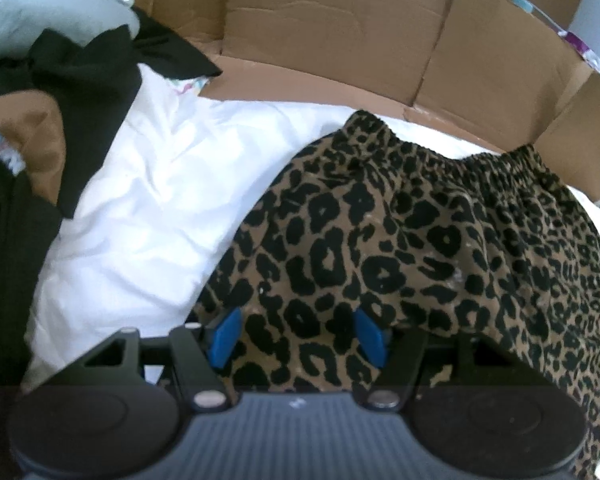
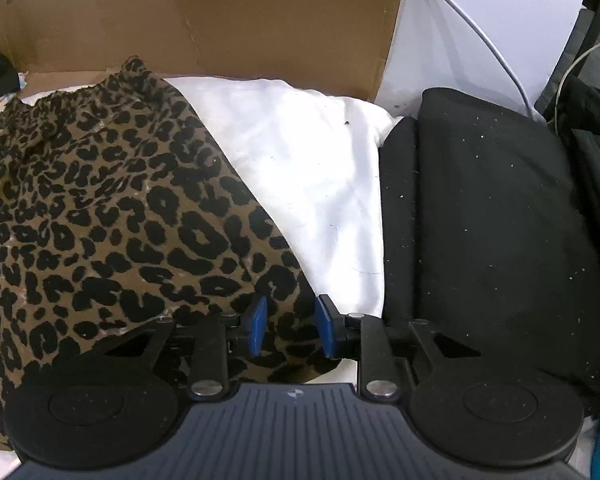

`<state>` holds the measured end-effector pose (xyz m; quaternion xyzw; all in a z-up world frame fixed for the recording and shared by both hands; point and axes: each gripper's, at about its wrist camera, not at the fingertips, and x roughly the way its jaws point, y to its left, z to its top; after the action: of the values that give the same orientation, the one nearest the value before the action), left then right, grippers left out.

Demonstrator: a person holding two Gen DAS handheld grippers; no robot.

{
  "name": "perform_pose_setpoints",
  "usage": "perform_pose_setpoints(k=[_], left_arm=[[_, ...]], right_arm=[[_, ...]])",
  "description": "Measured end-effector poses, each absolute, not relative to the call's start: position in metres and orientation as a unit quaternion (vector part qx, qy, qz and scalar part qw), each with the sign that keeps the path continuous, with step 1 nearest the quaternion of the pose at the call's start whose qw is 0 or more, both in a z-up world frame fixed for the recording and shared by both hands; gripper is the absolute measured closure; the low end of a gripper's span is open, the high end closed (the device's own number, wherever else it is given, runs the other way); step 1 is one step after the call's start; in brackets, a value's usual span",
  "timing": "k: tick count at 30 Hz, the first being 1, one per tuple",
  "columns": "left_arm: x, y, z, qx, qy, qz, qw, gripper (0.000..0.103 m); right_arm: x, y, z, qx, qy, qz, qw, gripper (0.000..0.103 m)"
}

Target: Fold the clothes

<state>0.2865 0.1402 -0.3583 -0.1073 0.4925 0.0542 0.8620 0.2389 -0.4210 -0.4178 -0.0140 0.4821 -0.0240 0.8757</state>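
While both views look down on one garment:
Left wrist: left gripper (image 1: 296, 334) spread wide over leopard-print skirt (image 1: 400, 248) hem, blue pads (image 1: 224, 338) clear of fabric.
Right wrist: right gripper (image 2: 288, 326) narrower, cloth between (not pinched); skirt (image 2: 100, 216) on white sheet (image 2: 312, 168), beside black garment (image 2: 492, 216).

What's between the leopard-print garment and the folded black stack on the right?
Only bare white sheet separates the leopard-print garment from the black stack, seen in the right wrist view.
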Motion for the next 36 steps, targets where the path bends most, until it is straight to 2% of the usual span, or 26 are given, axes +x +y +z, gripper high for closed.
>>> perform_pose_setpoints(k=[15, 18, 19, 20, 33, 36], left_arm=[[0.289, 0.134, -0.363, -0.097, 0.499, 0.054, 0.859, 0.037], [0.289, 0.133, -0.363, -0.095, 0.500, 0.052, 0.859, 0.037], [0.289, 0.132, -0.363, -0.095, 0.499, 0.052, 0.860, 0.037], [0.288, 0.132, -0.363, -0.095, 0.499, 0.052, 0.860, 0.037], [0.287, 0.133, -0.363, -0.098, 0.497, 0.049, 0.861, 0.037], [0.287, 0.132, -0.362, -0.097, 0.494, 0.047, 0.863, 0.037]], right_arm=[[0.252, -0.422, -0.430, -0.017, 0.495, -0.011, 0.869, 0.070], [0.252, -0.423, -0.430, -0.011, 0.497, 0.001, 0.868, 0.086], [0.251, -0.422, -0.429, -0.014, 0.497, 0.001, 0.867, 0.102], [0.251, -0.421, -0.429, -0.018, 0.498, -0.001, 0.867, 0.103], [0.247, -0.436, -0.413, -0.021, 0.487, -0.057, 0.872, 0.103], [0.245, -0.447, -0.411, 0.024, 0.492, -0.063, 0.868, 0.103]])
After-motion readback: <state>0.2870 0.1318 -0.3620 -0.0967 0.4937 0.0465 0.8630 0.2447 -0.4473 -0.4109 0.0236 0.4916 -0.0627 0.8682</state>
